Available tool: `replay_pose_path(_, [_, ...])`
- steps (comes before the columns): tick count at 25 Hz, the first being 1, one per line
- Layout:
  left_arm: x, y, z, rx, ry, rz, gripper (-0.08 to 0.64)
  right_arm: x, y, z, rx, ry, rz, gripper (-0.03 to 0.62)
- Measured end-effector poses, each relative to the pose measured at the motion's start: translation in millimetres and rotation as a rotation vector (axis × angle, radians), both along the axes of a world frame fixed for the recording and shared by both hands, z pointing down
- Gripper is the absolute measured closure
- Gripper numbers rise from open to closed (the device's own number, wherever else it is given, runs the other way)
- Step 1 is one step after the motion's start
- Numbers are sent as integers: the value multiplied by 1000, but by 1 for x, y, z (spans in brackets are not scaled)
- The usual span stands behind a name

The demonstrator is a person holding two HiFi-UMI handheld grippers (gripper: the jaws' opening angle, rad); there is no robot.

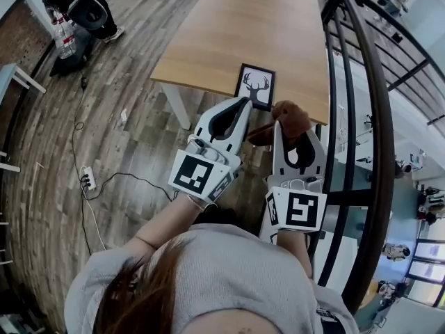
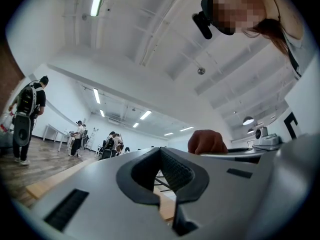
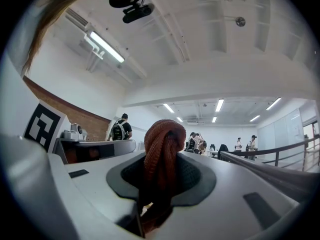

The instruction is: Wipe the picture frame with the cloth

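Observation:
A black picture frame (image 1: pixel 255 86) with a deer print lies at the near edge of a wooden table (image 1: pixel 229 33). My right gripper (image 1: pixel 286 120) is shut on a brown cloth (image 1: pixel 286 119), which bunches up between its jaws (image 3: pixel 162 144) and pokes out past the tips. It hangs just short of the table edge, right of the frame. My left gripper (image 1: pixel 245 103) is shut with nothing in it, its tips just below the frame's near edge. The cloth (image 2: pixel 206 142) also shows in the left gripper view.
A black metal railing (image 1: pixel 361 117) runs along the right side. Cables and a power strip (image 1: pixel 88 178) lie on the wooden floor at left. Several people stand in the background (image 2: pixel 30 115).

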State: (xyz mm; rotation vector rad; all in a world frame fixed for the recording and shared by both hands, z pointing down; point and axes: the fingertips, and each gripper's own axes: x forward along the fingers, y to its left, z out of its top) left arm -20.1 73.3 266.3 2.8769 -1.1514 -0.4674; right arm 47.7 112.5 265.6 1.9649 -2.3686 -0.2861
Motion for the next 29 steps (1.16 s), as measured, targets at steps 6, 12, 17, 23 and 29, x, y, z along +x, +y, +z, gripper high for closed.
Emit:
replay_pose_path(6, [3,6,-1,2,5,-5,552,3,8,-5,20,5,2,459])
replay_pose_path(12, [2,13,-8,22,5,-6,552,1,12,-10,32,5,1,459])
replay_pose_path(17, [-2,18,-5,13,7,-5,552,-3,16,-11,39,8,-4,459])
replay_pose_path(23, [0,25,-4,18,0,2,552,-5,22,-11,40,4,-4,459])
replay_pose_path(29, [-3,26,-3,8,9,1,552,-7,26,-13,46,4,-2,459])
